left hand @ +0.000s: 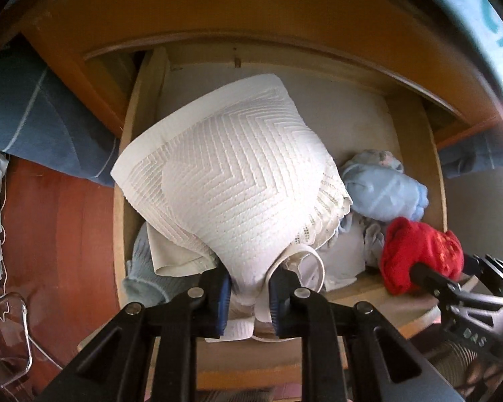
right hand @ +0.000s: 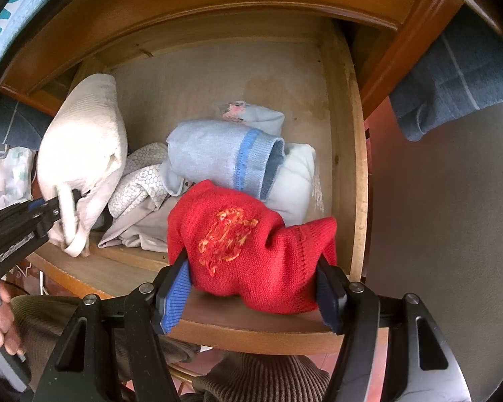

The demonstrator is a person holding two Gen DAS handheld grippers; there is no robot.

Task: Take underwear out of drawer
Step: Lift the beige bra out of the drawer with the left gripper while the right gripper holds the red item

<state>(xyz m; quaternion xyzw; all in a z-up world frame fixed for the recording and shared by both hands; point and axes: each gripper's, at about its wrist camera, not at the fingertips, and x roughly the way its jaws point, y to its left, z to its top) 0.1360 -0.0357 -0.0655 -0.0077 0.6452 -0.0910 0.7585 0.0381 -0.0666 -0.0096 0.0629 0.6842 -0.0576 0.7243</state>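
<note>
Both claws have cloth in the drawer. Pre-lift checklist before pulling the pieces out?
1. Left claw clamped on white underwear: ok, fabric pinched between pads.
2. Right claw clamped on red knit piece: ok.
3. White piece clear of the pile: ok, hangs above it.
4. Red piece clear of the drawer: not ok, sits at the front edge.
5. Light blue garment snagged on the red: cannot tell.

We see both views in bright, warm daylight, strongest on the white knit garment (left hand: 238,174), whose top nearly washes out. The drawer's (right hand: 358,174) recess toward twelve o'clock sits in shadow. Fisheye bending curves every edge; black corners vignette, and rims at one and eleven o'clock blur.
</note>
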